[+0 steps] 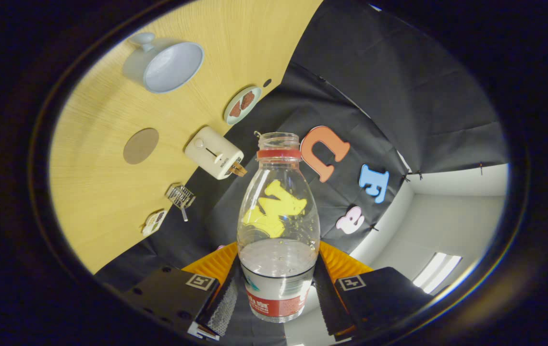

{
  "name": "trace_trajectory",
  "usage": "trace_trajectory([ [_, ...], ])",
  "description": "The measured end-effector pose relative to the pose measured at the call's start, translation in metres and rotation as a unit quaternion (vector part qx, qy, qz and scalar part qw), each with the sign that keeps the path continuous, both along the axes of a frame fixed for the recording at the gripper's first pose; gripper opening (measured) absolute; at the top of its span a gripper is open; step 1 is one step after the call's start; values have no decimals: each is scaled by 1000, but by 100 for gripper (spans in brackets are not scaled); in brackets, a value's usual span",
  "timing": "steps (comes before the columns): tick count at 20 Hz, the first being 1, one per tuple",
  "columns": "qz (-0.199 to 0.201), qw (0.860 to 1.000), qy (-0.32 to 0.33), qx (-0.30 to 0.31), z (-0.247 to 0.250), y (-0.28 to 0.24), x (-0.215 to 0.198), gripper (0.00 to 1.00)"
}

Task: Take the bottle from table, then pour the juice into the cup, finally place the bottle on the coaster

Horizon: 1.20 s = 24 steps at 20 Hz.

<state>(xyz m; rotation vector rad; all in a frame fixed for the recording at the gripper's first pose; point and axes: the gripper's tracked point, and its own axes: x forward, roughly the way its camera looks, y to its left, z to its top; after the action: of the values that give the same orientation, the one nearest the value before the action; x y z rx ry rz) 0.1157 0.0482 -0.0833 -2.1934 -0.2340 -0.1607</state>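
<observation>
My gripper [277, 293] is shut on a clear plastic bottle [278, 216], both fingers pressing its labelled lower part. The bottle has no cap, a red neck ring, and clear liquid in its lower part. It is lifted off the wooden table [105, 192], and the view is rolled so the table runs up the left side. A pale blue cup [165, 65] with a handle stands on the table well beyond the fingers. A round brown coaster [140, 145] lies flat on the wood between the cup and the near table edge.
A cream toaster [213, 153] with toast in it stands beside the booth wall. A small plate [241, 105] holding brown pieces lies farther back. A small wire rack [180, 196] and a small packet [154, 222] sit near the table's edge.
</observation>
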Motion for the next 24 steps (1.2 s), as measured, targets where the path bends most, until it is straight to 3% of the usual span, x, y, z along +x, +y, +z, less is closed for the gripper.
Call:
trace_trajectory([
  [9,-4,1000,19,9,-23,-2,7,78],
  [12,-16,997,25,71,-17,-13,7,78],
  [16,-14,984,40,176,-13,-15,6,79],
  [18,-20,966,57,253,-17,-18,5,79],
  [21,-23,928,87,362,-17,-13,6,79],
  [24,-21,882,118,456,-21,-6,4,79],
])
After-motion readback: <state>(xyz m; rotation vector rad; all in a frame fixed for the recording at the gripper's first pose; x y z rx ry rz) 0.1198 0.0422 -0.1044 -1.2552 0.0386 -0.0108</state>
